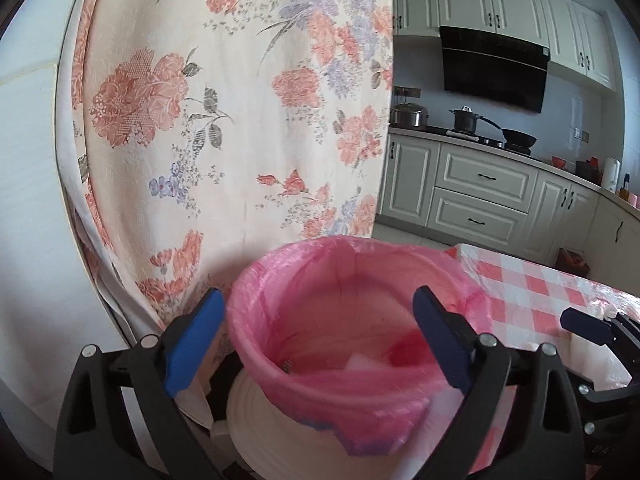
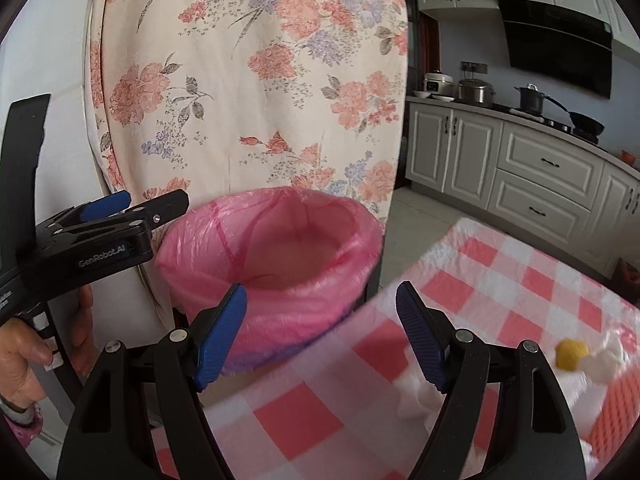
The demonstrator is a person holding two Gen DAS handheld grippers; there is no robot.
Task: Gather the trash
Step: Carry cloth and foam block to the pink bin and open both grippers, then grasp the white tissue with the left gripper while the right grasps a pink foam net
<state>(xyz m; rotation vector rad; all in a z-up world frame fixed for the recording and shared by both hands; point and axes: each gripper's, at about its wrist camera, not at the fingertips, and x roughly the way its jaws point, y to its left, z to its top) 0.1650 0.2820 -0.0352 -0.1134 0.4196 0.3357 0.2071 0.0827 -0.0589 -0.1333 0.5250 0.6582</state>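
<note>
A white bin with a pink liner fills the lower middle of the left wrist view. My left gripper hangs open over its mouth, with nothing between the fingers. A white scrap lies inside the liner. In the right wrist view the same bin stands just past the edge of the checked tablecloth. My right gripper is open and empty above that table edge. A yellow scrap, a white crumpled wad and a white tissue lie on the cloth to its right.
A floral cloth hangs right behind the bin. A person's hand holds the left gripper beside the bin. Kitchen cabinets and a stove with pots stand at the back right.
</note>
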